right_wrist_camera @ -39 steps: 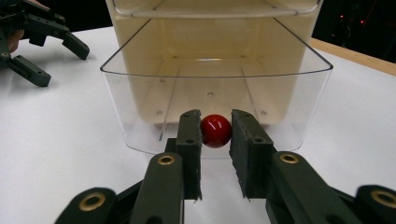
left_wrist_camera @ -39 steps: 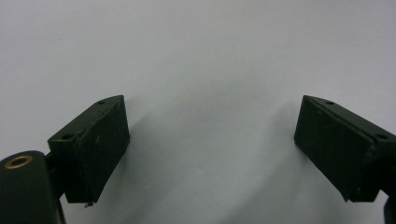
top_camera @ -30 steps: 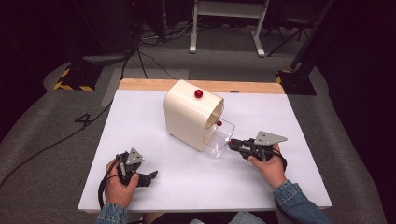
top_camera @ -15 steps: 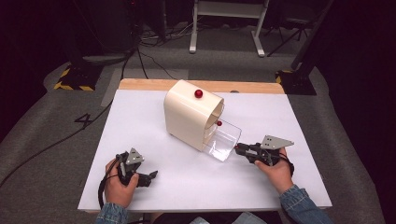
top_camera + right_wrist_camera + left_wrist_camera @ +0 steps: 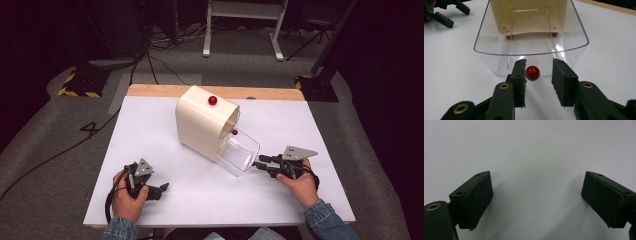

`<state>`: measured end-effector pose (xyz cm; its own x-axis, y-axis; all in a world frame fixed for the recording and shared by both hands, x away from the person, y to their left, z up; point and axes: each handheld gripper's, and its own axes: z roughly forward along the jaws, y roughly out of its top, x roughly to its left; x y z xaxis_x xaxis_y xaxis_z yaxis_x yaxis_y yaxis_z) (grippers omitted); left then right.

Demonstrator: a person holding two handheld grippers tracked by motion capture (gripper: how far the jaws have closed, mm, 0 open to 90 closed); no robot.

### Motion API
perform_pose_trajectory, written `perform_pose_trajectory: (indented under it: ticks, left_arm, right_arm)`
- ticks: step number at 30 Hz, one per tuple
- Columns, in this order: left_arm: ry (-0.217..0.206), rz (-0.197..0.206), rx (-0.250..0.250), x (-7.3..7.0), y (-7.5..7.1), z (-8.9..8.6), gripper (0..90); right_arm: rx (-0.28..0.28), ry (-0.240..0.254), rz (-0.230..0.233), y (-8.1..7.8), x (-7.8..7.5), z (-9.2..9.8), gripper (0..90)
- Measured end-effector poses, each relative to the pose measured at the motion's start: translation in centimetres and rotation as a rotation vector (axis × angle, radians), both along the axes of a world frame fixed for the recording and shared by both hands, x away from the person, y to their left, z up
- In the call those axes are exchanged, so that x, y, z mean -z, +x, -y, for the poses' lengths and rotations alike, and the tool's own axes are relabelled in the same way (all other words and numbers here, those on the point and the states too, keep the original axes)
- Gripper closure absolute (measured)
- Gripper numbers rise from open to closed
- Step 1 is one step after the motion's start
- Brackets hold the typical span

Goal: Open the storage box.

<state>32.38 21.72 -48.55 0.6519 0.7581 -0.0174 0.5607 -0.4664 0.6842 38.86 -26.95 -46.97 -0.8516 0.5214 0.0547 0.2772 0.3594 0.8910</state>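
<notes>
At the middle of the white table point(image 5: 165, 125) we see a cream housing point(image 5: 200, 122) with a red knob point(image 5: 213, 100) on its curved top, and we take this housing as our landmark. From its open end a clear plastic drawer point(image 5: 240, 155) projects toward the person's right; in the right gripper view the same drawer point(image 5: 531, 47) is a transparent scoop with the housing's cream interior behind it. A small red ball knob point(image 5: 532, 73) sits on the drawer's front wall, on the side away from the housing. The right gripper point(image 5: 265, 165), held in the right hand point(image 5: 300, 182), points at that wall; we see its jaws parted on either side of the knob, the near-left one close beside it and the other clearly apart, neither closed on it. The left gripper point(image 5: 160, 189), in the left hand point(image 5: 127, 197), lies well apart from the housing on the person's near-left side, its jaws point(image 5: 536, 200) spread wide over bare table.
</notes>
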Motion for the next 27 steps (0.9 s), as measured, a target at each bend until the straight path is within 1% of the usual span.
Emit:
perform_pose_trajectory:
  ticks: [4,5,7,10,11,12,13,14,15,16,20,21,22,24,25,27]
  left_arm:
    - [-0.001,-0.001,-0.001,0.0,0.0,0.0,10.5]
    - [-0.002,0.0,-0.001,0.0,0.0,0.0,10.5]
    - [-0.002,-0.001,-0.002,0.0,0.0,0.0,10.5]
    - [-0.002,-0.001,-0.002,0.0,0.0,0.0,10.5]
    - [-0.001,-0.001,-0.001,0.0,0.0,0.0,10.5]
    - [-0.001,-0.001,-0.001,0.0,0.0,0.0,10.5]
    - [0.0,0.0,-0.001,0.0,0.0,0.0,10.5]
    - [0.0,-0.001,0.0,0.0,0.0,0.0,10.5]
    - [-0.001,0.0,-0.001,0.0,0.0,0.0,10.5]
    - [-0.001,0.0,-0.001,0.0,0.0,0.0,10.5]
    - [-0.001,-0.001,-0.002,0.0,0.0,0.0,10.5]
    - [-0.001,0.0,-0.001,0.0,0.0,0.0,10.5]
    - [-0.001,0.0,-0.001,0.0,0.0,0.0,10.5]
    - [-0.002,-0.001,-0.002,0.0,-0.1,0.0,10.5]
    - [-0.002,-0.001,-0.002,0.0,-0.1,0.0,10.5]
    - [-0.002,-0.001,-0.002,0.0,-0.1,0.0,10.5]
  right_arm:
    - [0.007,0.018,0.01,-0.2,-0.8,0.6,61.7]
    - [0.011,0.03,0.016,-0.3,-1.3,0.8,60.4]
    - [0.011,0.038,0.018,-0.3,-1.6,0.8,60.2]
    - [0.01,0.061,0.023,-0.3,-2.5,0.8,59.6]
    - [0.001,0.07,0.032,-0.2,-3.2,0.6,59.4]
    - [0.001,0.07,0.032,-0.2,-3.2,0.6,59.4]
    - [-0.003,0.071,0.036,-0.2,-3.6,0.5,59.4]
    - [-0.015,0.077,0.047,-0.1,-4.4,0.2,59.4]
    - [-0.02,0.078,0.055,0.0,-4.8,0.0,59.4]
    - [-0.02,0.078,0.055,0.0,-4.8,0.0,59.4]
    - [-0.034,0.079,0.074,0.3,-6.5,-0.8,59.4]
    - [-0.037,0.084,0.083,0.6,-7.2,-1.3,59.5]
    - [-0.037,0.084,0.083,0.6,-7.2,-1.3,59.5]
    - [-0.044,0.09,0.088,0.9,-7.8,-1.8,59.5]
    - [-0.049,0.089,0.095,1.3,-8.3,-2.4,59.6]
    - [-0.053,0.089,0.098,1.5,-8.5,-2.7,59.8]
